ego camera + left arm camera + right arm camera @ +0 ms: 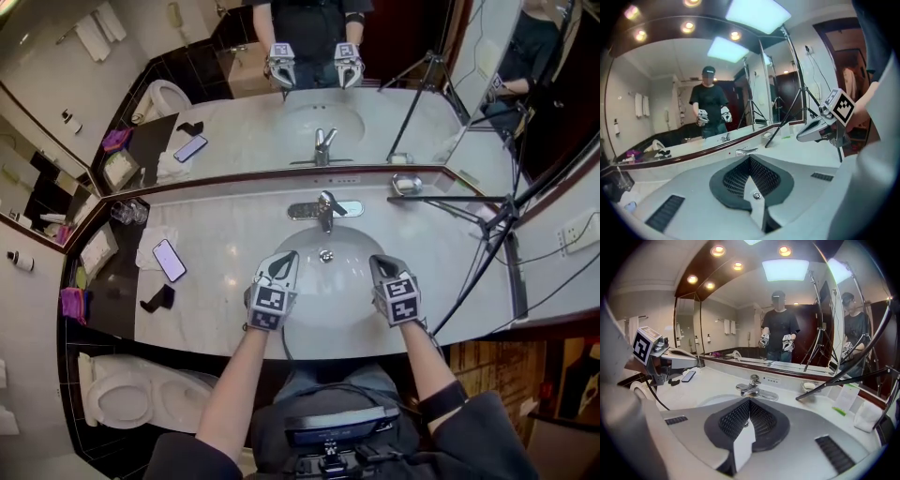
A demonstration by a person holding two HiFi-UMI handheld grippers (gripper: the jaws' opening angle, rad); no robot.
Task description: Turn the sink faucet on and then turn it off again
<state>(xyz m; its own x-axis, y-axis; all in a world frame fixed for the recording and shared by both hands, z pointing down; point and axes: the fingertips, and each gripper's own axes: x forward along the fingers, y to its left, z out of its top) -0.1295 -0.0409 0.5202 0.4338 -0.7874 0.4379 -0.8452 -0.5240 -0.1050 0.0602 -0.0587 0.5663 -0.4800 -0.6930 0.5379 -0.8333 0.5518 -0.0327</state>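
Note:
A chrome single-lever faucet (325, 208) stands on the marble counter behind the white sink basin (330, 298); no water shows. Both grippers hover over the basin's front half, apart from the faucet. My left gripper (285, 257) is on the left, jaws together with nothing between them. My right gripper (379, 262) is on the right, jaws also together and empty. In the left gripper view the faucet (746, 151) lies just past the closed tips (750, 160), with the right gripper (813, 132) alongside. In the right gripper view the faucet (752, 388) sits ahead of the tips (750, 401).
A phone (170, 260) lies on a white cloth left of the basin, with glasses (127, 212) behind it. A soap dish (406, 183) and tripod legs (487, 221) stand right of the faucet. A mirror (375, 112) backs the counter. A toilet (122, 394) is lower left.

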